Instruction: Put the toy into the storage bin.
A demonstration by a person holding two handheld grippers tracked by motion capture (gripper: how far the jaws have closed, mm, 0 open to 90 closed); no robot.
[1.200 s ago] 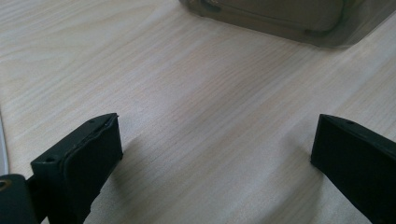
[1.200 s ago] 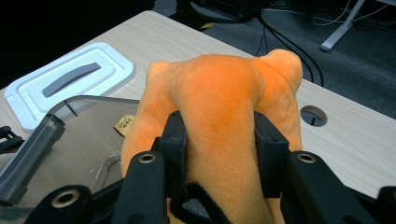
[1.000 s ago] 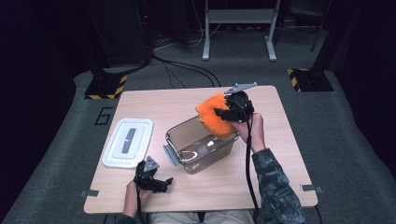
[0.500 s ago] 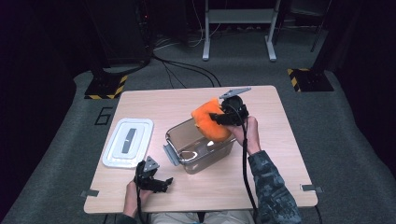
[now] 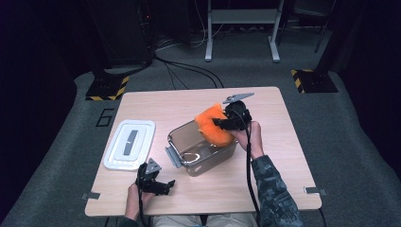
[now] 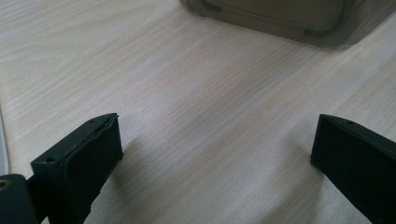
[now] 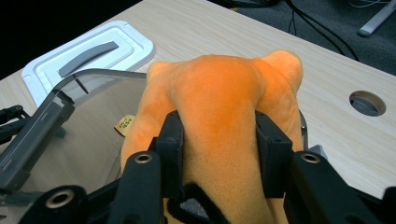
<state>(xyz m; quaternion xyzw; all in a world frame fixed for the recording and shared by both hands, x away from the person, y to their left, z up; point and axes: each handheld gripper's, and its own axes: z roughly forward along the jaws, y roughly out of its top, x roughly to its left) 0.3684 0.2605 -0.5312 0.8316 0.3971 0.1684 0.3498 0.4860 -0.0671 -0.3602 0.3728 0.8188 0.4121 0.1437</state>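
An orange plush toy (image 5: pixel 212 124) hangs over the far right end of a clear plastic bin (image 5: pixel 176 142), partly below its rim. My right gripper (image 5: pixel 226 124) is shut on the toy, and in the right gripper view the pads squeeze the orange plush toy (image 7: pixel 219 79) from both sides at my right gripper (image 7: pixel 219 126). The bin's rim and grey latch (image 7: pixel 32 135) lie to the left there. My left gripper (image 5: pixel 158 182) rests low near the table's front edge, open and empty. In the left gripper view my left gripper (image 6: pixel 217 135) faces bare wood, with the bin (image 6: pixel 280 18) farther ahead.
The bin's white lid (image 5: pixel 130 144) with a grey handle lies flat on the left of the wooden table (image 5: pixel 165 106). A round cable hole (image 7: pixel 367 102) is set in the tabletop beyond the toy. Stands and cables sit on the floor behind the table.
My right gripper has sunk with the orange toy, bringing it lower into the bin's far end. The left gripper has stayed still.
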